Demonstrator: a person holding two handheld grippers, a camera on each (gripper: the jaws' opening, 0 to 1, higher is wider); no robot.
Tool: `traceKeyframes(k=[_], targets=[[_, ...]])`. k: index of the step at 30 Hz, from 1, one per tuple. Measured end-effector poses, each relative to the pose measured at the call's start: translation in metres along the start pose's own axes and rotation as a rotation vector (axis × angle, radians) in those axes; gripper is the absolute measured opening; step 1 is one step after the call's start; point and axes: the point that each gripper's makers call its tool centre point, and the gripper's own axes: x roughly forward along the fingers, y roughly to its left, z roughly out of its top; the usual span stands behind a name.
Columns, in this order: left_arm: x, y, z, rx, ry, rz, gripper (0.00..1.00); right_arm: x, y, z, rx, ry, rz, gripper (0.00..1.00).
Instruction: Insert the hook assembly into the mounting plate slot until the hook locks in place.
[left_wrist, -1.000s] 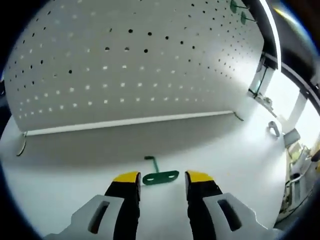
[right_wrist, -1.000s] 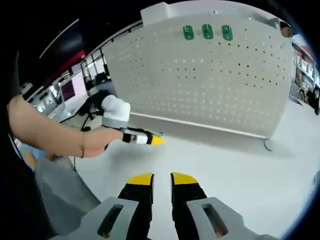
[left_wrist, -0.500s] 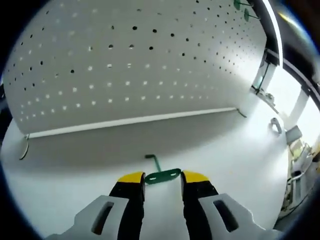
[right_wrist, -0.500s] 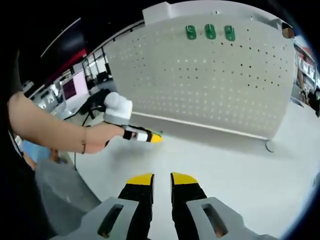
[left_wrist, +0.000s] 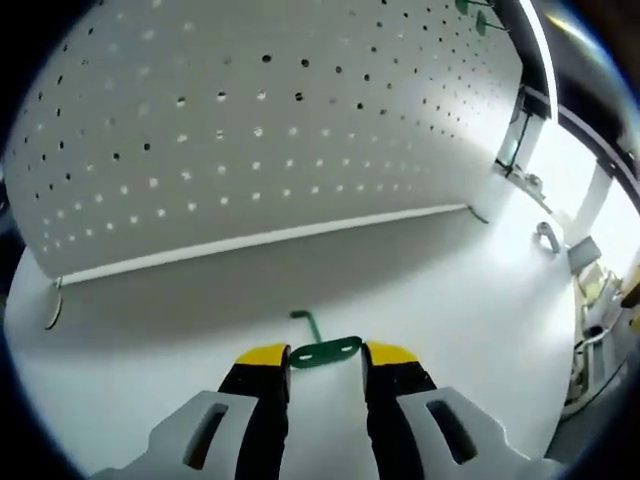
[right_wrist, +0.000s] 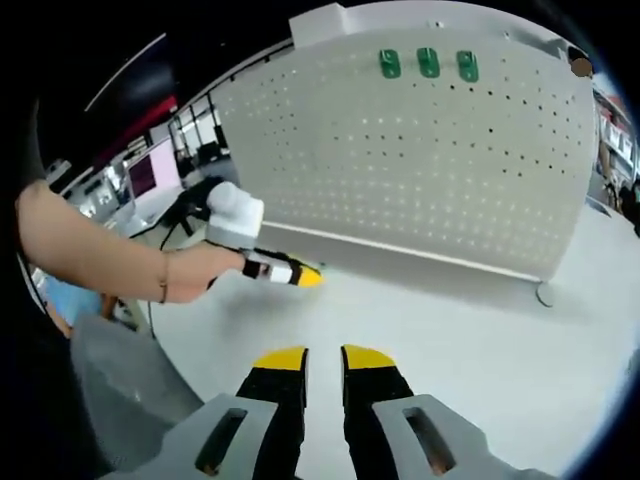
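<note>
A small green hook assembly (left_wrist: 322, 351) lies low over the white table (left_wrist: 470, 300), its bent stem pointing toward the pegboard. My left gripper (left_wrist: 326, 355) is shut on its flat plate, one yellow-tipped jaw at each end. The white perforated mounting plate (left_wrist: 250, 130) stands upright just beyond. In the right gripper view the same plate (right_wrist: 430, 190) carries three green hooks (right_wrist: 428, 63) along its top. A person's hand holds the left gripper (right_wrist: 290, 272) low near the plate's left end. My right gripper (right_wrist: 325, 358) hovers over the table, jaws nearly together, nothing between them.
The plate rests on round feet (right_wrist: 545, 293) at its lower corners. A metal bracket (left_wrist: 547, 237) lies on the table toward the right edge. A person's forearm (right_wrist: 90, 260) reaches in from the left. Shelves and equipment stand in the room behind.
My left gripper's jaws have closed from wide apart onto the green hook assembly. The left view has since shifted slightly with the hook staying between the jaws. The right gripper has barely moved.
</note>
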Motion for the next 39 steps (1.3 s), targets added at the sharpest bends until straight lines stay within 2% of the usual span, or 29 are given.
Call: traceKeyframes(k=[6, 10, 11, 23, 26, 31, 36, 39], targets=[[-0.004, -0.002, -0.001, 0.012, -0.004, -0.017, 0.29, 0.001, 0.002, -0.001, 0.001, 0.0, 0.003, 0.11], [-0.004, -0.004, -0.01, 0.017, 0.023, -0.03, 0.29, 0.001, 0.003, -0.002, 0.0, 0.002, 0.004, 0.11], [-0.006, -0.004, -0.009, 0.013, 0.005, -0.03, 0.29, 0.001, 0.003, -0.003, -0.003, 0.004, 0.005, 0.11], [-0.009, -0.001, -0.007, 0.003, 0.006, -0.04, 0.29, 0.002, 0.003, -0.006, 0.002, 0.013, 0.004, 0.11], [-0.01, 0.002, -0.006, -0.015, 0.004, -0.033, 0.3, 0.002, 0.004, -0.006, 0.002, 0.012, 0.006, 0.11], [-0.014, 0.006, -0.003, -0.034, -0.014, -0.001, 0.39, 0.003, 0.005, -0.004, 0.0, 0.009, 0.009, 0.11], [-0.022, 0.006, -0.005, -0.054, -0.027, 0.026, 0.38, 0.003, 0.006, -0.004, 0.0, 0.007, 0.009, 0.11], [-0.026, -0.002, -0.009, -0.076, -0.032, 0.019, 0.37, 0.003, 0.008, -0.005, -0.002, 0.007, 0.013, 0.11]])
